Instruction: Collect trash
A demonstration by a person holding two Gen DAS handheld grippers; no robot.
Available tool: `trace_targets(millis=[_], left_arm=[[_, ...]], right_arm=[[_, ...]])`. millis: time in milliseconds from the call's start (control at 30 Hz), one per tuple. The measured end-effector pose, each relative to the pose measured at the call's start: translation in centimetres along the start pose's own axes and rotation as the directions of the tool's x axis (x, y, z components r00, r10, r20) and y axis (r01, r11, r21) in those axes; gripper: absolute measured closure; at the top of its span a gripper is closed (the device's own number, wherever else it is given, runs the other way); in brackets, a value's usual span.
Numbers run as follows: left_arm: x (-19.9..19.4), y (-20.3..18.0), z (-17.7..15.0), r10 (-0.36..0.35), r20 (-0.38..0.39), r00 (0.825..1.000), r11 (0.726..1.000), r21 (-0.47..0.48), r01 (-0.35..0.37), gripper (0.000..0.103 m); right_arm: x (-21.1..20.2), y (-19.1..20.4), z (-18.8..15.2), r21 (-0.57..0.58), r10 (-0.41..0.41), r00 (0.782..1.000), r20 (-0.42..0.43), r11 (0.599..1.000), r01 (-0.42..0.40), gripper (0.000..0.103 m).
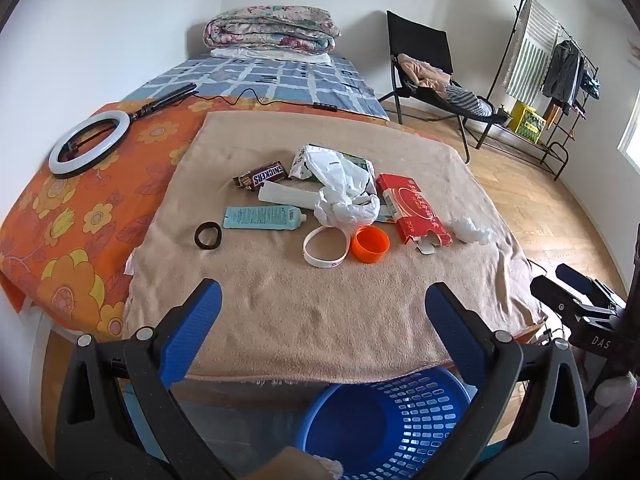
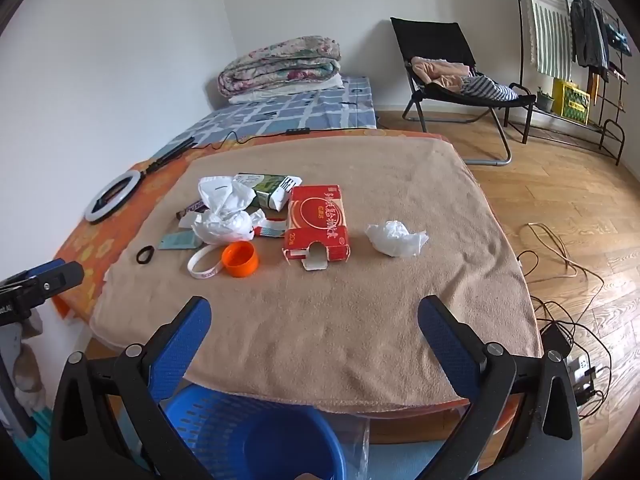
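Trash lies on a tan blanket [image 1: 320, 320] over the table: a red carton [image 1: 414, 208] [image 2: 318, 222], a crumpled white tissue [image 1: 472, 232] [image 2: 396, 238], a white plastic bag [image 1: 344, 196] [image 2: 224, 216], a Snickers wrapper [image 1: 264, 176], a teal tube [image 1: 262, 217], an orange cap [image 1: 370, 244] [image 2: 240, 258], a white wristband [image 1: 324, 250] [image 2: 202, 266], a black hair tie [image 1: 208, 235] [image 2: 145, 255] and a green-white carton [image 2: 272, 190]. A blue basket [image 1: 384, 424] [image 2: 248, 436] stands below the near table edge. My left gripper [image 1: 322, 304] and right gripper [image 2: 314, 320] are open, empty, short of the trash.
A ring light [image 1: 90, 144] lies on the orange floral cloth at left. A bed with a folded quilt [image 1: 272, 32] is behind. A black chair [image 2: 452, 72] and a clothes rack [image 2: 576, 40] stand at right. Cables [image 2: 560, 272] lie on the wooden floor.
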State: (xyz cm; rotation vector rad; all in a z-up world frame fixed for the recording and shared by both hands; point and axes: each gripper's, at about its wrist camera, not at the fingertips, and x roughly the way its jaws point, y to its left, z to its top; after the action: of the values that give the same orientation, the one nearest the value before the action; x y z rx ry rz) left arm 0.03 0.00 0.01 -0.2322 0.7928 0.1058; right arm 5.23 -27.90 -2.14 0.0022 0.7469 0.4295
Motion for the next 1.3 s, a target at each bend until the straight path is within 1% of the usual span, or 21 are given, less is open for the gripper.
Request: trace_targets(millis=[133, 167, 200, 233, 400, 533, 567, 733, 1300], left_arm=[[0.1, -0.1, 0.1, 0.0, 0.002, 1.0, 1.0, 0.005, 0.0, 0.0], [0.1, -0.2, 0.1, -0.001, 0.0, 1.0, 1.0, 0.005, 0.001, 0.0], [0.1, 0.5, 0.0, -0.005, 0.005, 1.0, 1.0, -0.011, 0.005, 0.0], [0.0, 0.5, 0.0, -0.005, 0.004, 1.0, 1.0, -0.011, 0.005, 0.0], [0.3, 0.2, -0.1, -0.002, 0.011, 1.0, 1.0, -0.001, 0.002, 0.0], [0.2, -0.3, -0.1, -0.002, 0.015, 1.0, 1.0, 0.001, 0.002, 0.0], [0.4, 0.7, 0.1, -0.01, 0.006, 1.0, 1.0, -0.019, 0.01, 0.0], [0.5, 0.9, 0.2, -0.012, 0.002, 1.0, 1.0, -0.018, 0.012, 0.0], [0.5, 0.9, -0.1, -0.011, 0.007, 1.0, 1.0, -0.024, 0.011, 0.0]], right_arm=[[0.1, 0.3, 0.1, 0.002, 0.013, 1.0, 0.004, 1.0, -0.013, 0.001], [0.3, 0.0, 0.1, 0.005, 0.012, 1.0, -0.009, 1.0, -0.012, 0.001], [0.3, 0.1, 0.1, 0.005, 0.013, 1.0, -0.009, 1.0, -0.013, 0.001], [0.4, 0.7, 0.1, -0.01, -0.008, 1.0, -0.012, 1.0, 0.008, 0.001], [1.1, 0.5, 0.2, -0.015, -0.008, 1.0, -0.016, 1.0, 0.008, 0.001], [0.8, 1.0, -0.1, -0.024, -0.011, 1.0, -0.008, 1.0, 0.011, 0.001], [0.8, 1.0, -0.1, -0.025, -0.011, 1.0, -0.008, 1.0, 0.01, 0.001], [0.7, 1.0, -0.1, -0.025, -0.014, 1.0, -0.008, 1.0, 0.014, 0.001], [0.9, 1.0, -0.2, -0.025, -0.016, 1.0, -0.011, 1.0, 0.016, 0.001]])
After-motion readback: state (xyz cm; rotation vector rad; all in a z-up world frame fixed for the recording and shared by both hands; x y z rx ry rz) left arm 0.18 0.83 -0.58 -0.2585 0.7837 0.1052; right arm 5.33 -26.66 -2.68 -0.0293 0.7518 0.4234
